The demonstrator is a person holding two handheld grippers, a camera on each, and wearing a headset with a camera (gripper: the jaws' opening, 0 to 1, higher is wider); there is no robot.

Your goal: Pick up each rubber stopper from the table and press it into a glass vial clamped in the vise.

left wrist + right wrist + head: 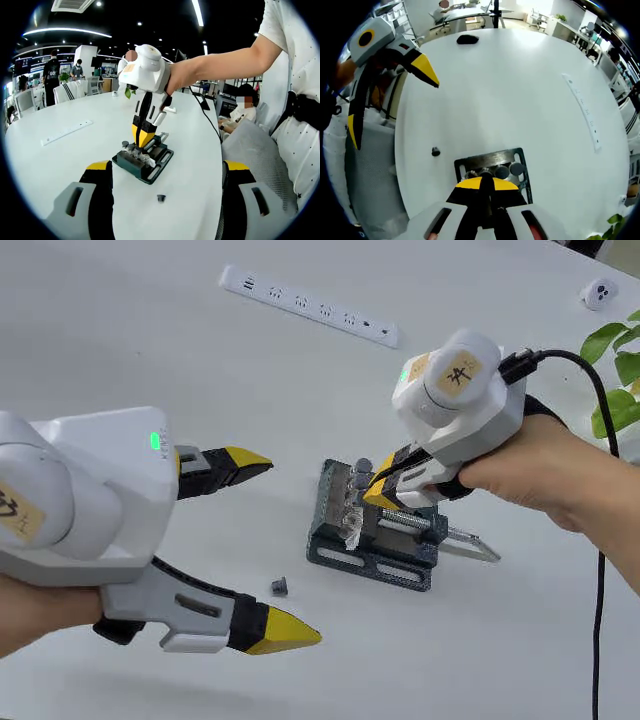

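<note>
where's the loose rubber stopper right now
In the head view the loose stopper lies on the table just left of the vise, before the open left gripper.

Bright, even overhead light washes the white table in the head view, leaving only soft, faint shadows beside the vise at centre and along the lower left edge. Both gripper views bend strongly toward their edges. In the left gripper view, ceiling light strips glare at the top against a dark ceiling, and the far background at upper left is soft.
</note>
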